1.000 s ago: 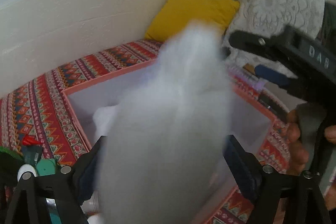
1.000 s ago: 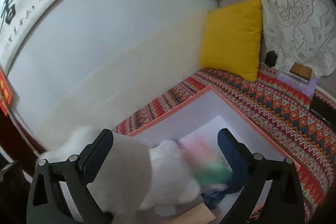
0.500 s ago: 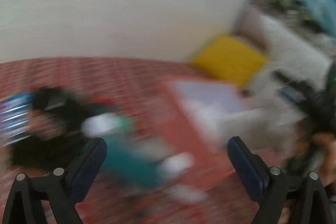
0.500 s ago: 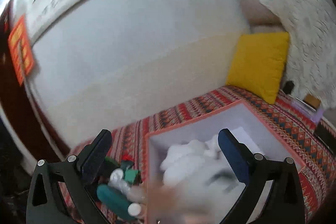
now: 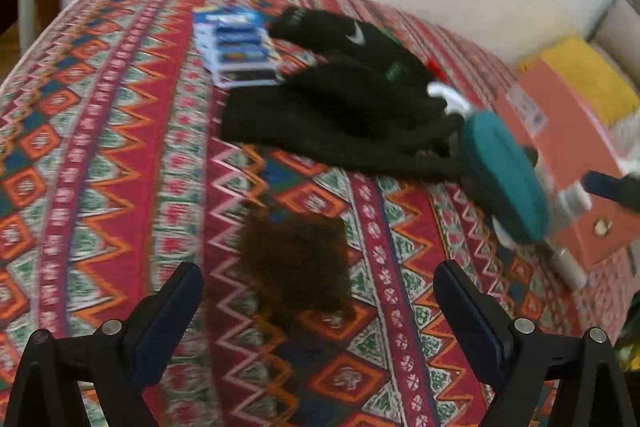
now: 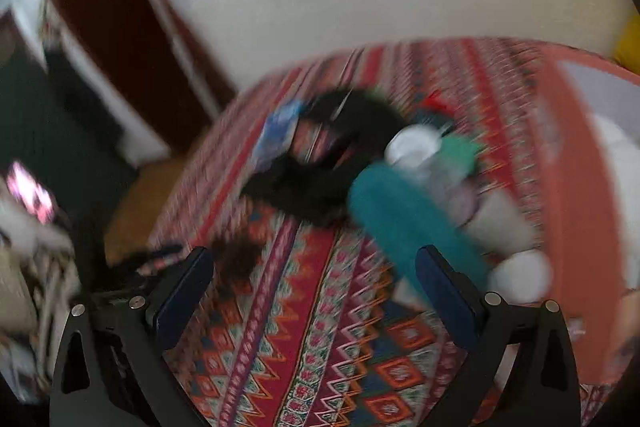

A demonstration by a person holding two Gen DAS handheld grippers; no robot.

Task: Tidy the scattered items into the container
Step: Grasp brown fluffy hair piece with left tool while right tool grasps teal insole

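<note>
Surface: patterned red bedspread (image 5: pixel 120 147) covers the bed, with a plain pale wall behind its far edge.
Left claw: the left gripper (image 5: pixel 316 311) hangs released and empty over the near edge of the bedspread, jaws spread wide.
Brown tuft: a dark brown fuzzy clump (image 5: pixel 296 263) lies on the bedspread just ahead of the left claw, roughly centred between its jaws, not touched by either.
Blue packs: a fanned stack of blue card packs (image 5: pixel 236 47) lies toward the far left corner of the bedspread, well beyond the claw.
Black socks: black socks (image 5: pixel 344 107) lie in a heap just right of the packs, their near edge apart from the brown tuft.
Teal item: a teal padded oval (image 5: pixel 504 179) rests against the right end of the socks, ahead and right of the left claw's right jaw.
Container: the salmon-pink box (image 5: pixel 560 147) sits near the right edge of the bedspread, just beyond the teal item, with white bottles blurred at its wall.
Right claw: the right gripper (image 6: pixel 316 291) is also released and empty, jaws wide; this view is smeared, with the teal item just ahead of its right jaw.
Cushion: a yellow cushion (image 5: pixel 588 79) lies behind the box.
</note>
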